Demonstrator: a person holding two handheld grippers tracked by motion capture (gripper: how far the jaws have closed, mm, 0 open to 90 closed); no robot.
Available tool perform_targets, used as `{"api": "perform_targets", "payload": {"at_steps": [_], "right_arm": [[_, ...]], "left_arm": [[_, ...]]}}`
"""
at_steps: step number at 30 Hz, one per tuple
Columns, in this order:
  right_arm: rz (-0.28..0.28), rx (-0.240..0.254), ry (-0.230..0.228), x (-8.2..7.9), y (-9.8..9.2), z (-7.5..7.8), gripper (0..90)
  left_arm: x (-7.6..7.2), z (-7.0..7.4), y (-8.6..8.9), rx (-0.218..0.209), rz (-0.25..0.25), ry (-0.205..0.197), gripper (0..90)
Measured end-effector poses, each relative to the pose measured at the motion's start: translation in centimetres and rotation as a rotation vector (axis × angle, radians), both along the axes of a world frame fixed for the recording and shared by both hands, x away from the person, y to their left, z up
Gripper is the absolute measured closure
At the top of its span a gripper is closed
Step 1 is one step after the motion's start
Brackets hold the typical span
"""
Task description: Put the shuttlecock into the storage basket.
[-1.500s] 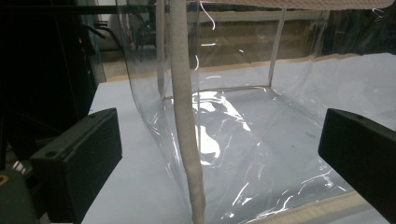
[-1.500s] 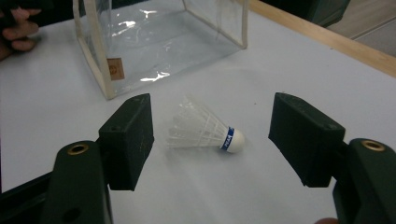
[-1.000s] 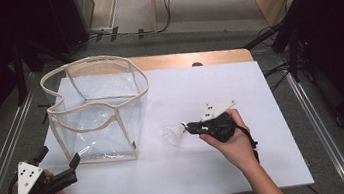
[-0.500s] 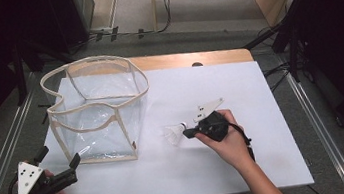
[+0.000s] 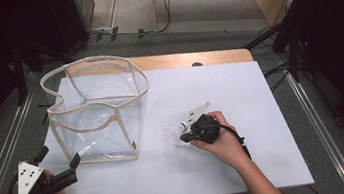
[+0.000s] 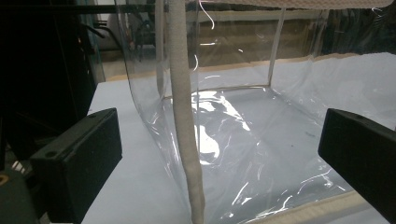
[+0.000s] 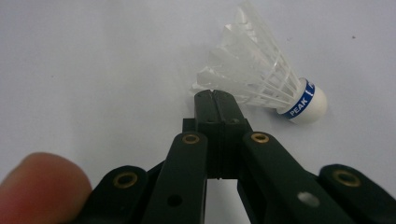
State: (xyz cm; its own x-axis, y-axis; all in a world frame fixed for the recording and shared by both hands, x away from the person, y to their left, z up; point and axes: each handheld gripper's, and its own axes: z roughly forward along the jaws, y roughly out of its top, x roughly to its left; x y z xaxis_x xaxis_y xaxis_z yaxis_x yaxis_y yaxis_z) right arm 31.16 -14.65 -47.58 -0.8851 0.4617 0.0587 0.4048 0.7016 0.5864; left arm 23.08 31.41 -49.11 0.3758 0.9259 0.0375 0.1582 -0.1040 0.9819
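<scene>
The white bench (image 5: 260, 95) spreads across the middle of the high view, with a strip of bare wood along its far edge. On its left half, in the upper left of the frame, stands a clear plastic bag (image 5: 96, 112) with cream fabric trim (image 6: 184, 121), upright and open at the top. In my left gripper view that trim runs down the centre of the frame, with the clear wall behind it.

My left hand-held gripper (image 5: 61, 169) sits at the lower left of the high view, just beside the bag's near corner. Its jaws are spread wide, one at each side of its own view, and they hold nothing.

My right hand-held gripper (image 7: 215, 100) is at centre right of the high view, pointing left. Its jaws are pressed together with nothing between them. Their tips sit at the feather edge of a shuttlecock (image 7: 261, 79), which lies on its side on the bench, its white cork tip with a blue band toward the right of my right gripper view. I cannot tell whether the tips touch the feathers.
</scene>
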Motion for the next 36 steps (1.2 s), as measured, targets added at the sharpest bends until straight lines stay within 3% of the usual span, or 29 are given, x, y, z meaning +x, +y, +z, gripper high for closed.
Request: {"api": "perform_targets", "payload": {"at_steps": [10,20,28,36], "right_arm": [[0.008,-0.022,-0.005,0.5,1.3,0.0,87.9],[0.004,-0.009,-0.018,1.7,2.7,0.2,87.8],[-0.037,0.026,-0.007,3.3,3.0,0.5,87.8],[-0.069,0.022,-0.019,4.3,3.6,0.5,87.8]], "left_arm": [[0.0,0.0,0.0,0.000,-0.002,-0.001,0.3],[0.0,0.0,0.0,-0.002,-0.001,-0.001,0.3],[0.0,0.0,0.0,-0.004,-0.003,-0.001,0.3],[0.0,0.0,0.1,-0.010,-0.003,0.000,0.3]]}}
